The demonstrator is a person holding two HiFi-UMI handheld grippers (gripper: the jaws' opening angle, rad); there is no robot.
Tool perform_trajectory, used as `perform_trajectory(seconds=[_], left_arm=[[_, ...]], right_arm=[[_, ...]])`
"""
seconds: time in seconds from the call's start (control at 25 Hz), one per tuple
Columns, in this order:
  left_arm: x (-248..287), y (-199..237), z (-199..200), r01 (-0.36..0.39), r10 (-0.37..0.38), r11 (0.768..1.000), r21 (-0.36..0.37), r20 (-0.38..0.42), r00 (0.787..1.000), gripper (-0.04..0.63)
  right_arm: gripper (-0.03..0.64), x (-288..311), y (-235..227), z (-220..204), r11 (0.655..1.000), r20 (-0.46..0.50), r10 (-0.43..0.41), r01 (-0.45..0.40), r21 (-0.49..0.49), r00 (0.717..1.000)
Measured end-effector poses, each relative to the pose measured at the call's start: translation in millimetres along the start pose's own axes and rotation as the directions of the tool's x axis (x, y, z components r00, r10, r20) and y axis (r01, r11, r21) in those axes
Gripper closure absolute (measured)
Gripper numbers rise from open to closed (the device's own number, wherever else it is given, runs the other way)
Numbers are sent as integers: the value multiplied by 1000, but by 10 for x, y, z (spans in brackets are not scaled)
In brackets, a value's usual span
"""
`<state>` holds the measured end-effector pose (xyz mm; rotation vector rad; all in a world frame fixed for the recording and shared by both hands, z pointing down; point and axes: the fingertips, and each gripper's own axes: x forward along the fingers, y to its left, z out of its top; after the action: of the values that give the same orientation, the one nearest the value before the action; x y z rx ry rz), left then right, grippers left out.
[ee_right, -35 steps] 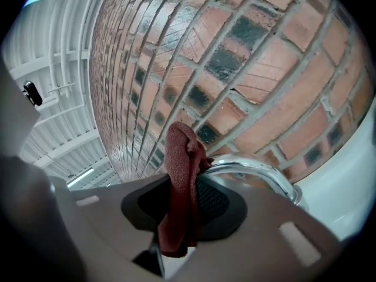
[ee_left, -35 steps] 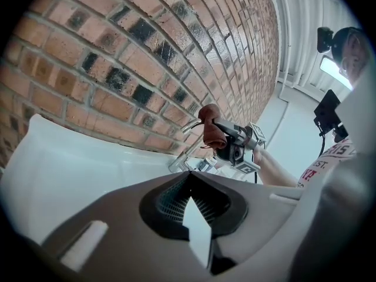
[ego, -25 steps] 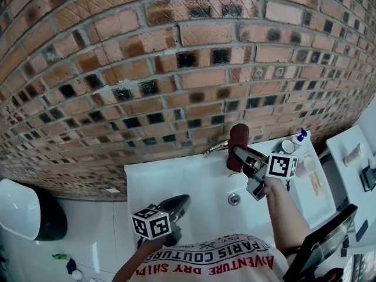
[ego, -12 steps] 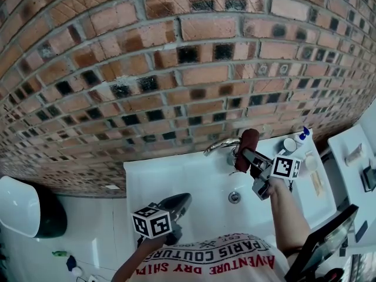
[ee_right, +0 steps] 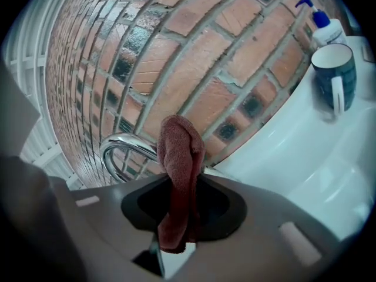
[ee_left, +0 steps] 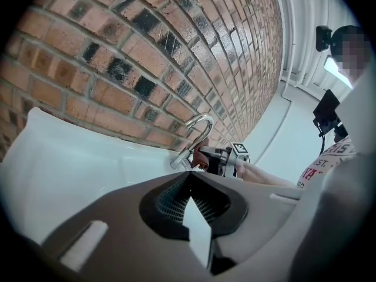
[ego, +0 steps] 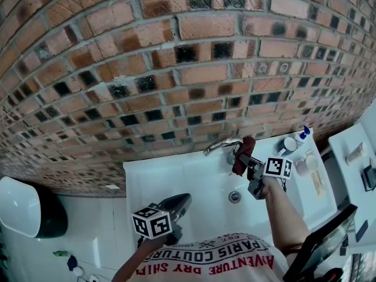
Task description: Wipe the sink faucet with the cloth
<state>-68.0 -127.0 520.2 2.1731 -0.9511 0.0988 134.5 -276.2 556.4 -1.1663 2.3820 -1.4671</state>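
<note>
Right gripper [ego: 243,159] first: its jaws are clamped tight on the dark red cloth [ee_right: 180,168], which is folded into a thick wad that stands up past the fingertips and also hangs out below them. And there's the shift: a second ago the cloth stood taller and further back by the wall. Half a second ago it had swung out to the right of the tap. Now it has dropped lower and come back in against the foot of the faucet [ego: 221,145]. That reads to me as a wiping stroke under way, working round the base, not along the spout. From the right gripper's own view the chrome spout [ee_right: 120,147] arcs just to the left of the cloth and a little behind it. The cloth's edge overlaps the spout, but I can't say for sure that they touch. The left gripper [ego: 178,204] hangs over the front edge of the sink [ego: 170,178], well apart from the tap, jaws brought together on nothing, idle as before. Off to the right on the ledge stand a mug [ee_right: 335,75] and a pump bottle [ee_right: 325,23].
</note>
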Motion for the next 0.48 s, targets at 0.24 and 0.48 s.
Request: perform_trajectory(seconds=[0.24, 0.48], left_arm=[[2, 12, -8, -2, 2, 1000, -3, -1, 1000, 592], [15, -2, 0, 0, 0, 1000, -1, 0, 1000, 592]], right_arm=[[523, 40, -77, -44, 1000, -8, -21, 21, 8, 1000], [523, 20, -70, -36, 999, -8, -41, 41, -30, 999]])
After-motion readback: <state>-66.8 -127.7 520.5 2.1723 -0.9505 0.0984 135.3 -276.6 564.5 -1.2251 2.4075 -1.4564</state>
